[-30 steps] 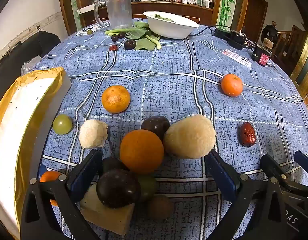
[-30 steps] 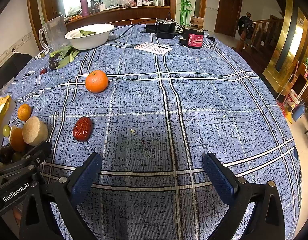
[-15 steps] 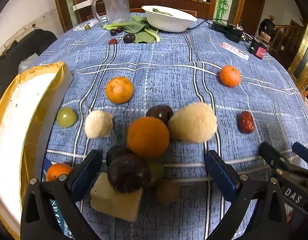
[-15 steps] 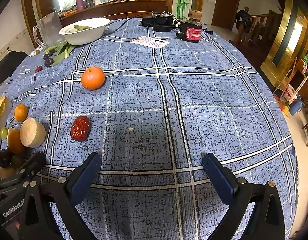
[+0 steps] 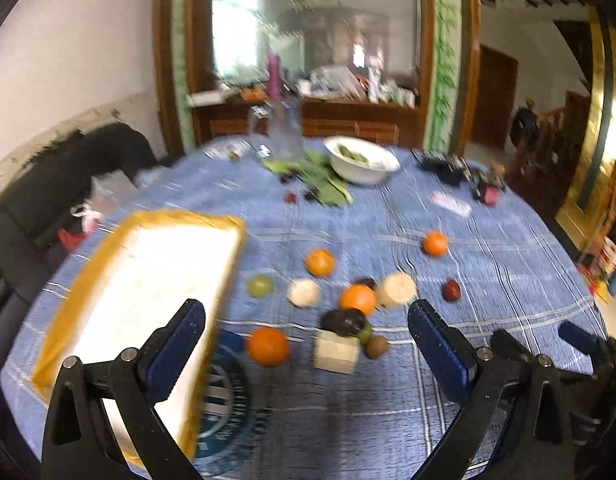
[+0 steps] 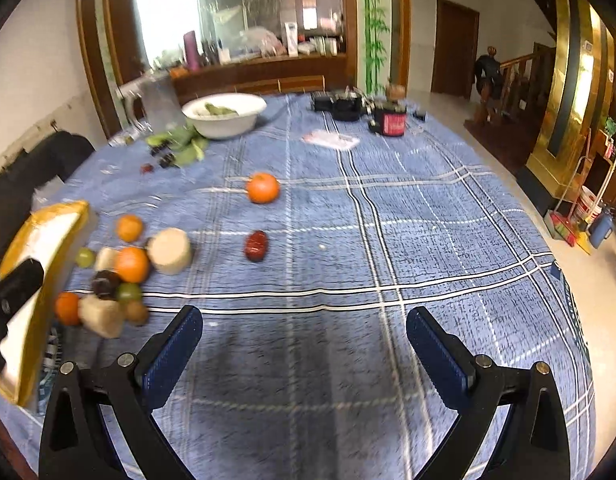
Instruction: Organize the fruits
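Note:
A cluster of fruits lies on the blue checked tablecloth: oranges [image 5: 267,346] [image 5: 357,299], a dark round fruit [image 5: 344,322], a green grape [image 5: 260,285], pale round pieces [image 5: 396,289] and a kiwi [image 5: 377,346]. A lone orange [image 6: 262,187] and a red date [image 6: 255,245] lie apart to the right. A yellow-rimmed white tray [image 5: 148,280] sits at the left. My left gripper [image 5: 306,334] is open and empty, raised above the cluster. My right gripper [image 6: 304,340] is open and empty over bare cloth.
A white bowl [image 6: 224,114] with greens, a glass jug [image 6: 158,100], leaves and dark berries [image 6: 164,154] stand at the far side. Black devices [image 6: 348,104] and a red one [image 6: 392,122] sit far right. A pale block [image 5: 335,354] lies by the cluster.
Both grippers have pulled back and risen, so the fruits look smaller and farther. Both views tilted up toward the room. Nothing was taken hold of.

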A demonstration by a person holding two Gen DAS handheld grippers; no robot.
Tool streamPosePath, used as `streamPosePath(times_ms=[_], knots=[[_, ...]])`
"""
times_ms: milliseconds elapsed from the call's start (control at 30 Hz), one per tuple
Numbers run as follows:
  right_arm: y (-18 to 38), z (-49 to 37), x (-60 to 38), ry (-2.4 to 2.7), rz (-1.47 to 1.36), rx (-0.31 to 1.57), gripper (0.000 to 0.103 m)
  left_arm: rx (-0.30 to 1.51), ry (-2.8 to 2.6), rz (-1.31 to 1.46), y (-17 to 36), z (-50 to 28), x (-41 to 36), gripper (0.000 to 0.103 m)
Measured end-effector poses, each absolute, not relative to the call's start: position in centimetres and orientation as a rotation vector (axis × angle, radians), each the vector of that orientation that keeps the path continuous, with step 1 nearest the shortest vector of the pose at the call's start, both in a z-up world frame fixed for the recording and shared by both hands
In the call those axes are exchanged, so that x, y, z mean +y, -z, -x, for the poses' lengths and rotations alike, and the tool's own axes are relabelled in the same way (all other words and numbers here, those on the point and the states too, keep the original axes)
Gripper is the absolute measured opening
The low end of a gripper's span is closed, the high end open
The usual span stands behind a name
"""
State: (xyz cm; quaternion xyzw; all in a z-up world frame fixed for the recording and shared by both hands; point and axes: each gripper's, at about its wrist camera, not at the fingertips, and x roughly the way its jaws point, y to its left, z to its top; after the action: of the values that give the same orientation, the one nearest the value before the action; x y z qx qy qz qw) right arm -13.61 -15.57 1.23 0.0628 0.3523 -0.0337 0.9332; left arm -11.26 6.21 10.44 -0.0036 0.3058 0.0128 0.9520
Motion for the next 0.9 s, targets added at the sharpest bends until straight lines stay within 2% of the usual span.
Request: streamPosePath(times_ms=[367,900], knots=[[-3.2,15.6,-12.3,0.038,-0.076,0.66,0.102,0.584,-0.008,0.051,-11.3,14.0,8.5,0.101],[-2.6,13.8,-10.3,-0.031,-0.014,0.679,0.102,0.672,0.013,-0.011,-9.6,12.0,8.0,0.101]])
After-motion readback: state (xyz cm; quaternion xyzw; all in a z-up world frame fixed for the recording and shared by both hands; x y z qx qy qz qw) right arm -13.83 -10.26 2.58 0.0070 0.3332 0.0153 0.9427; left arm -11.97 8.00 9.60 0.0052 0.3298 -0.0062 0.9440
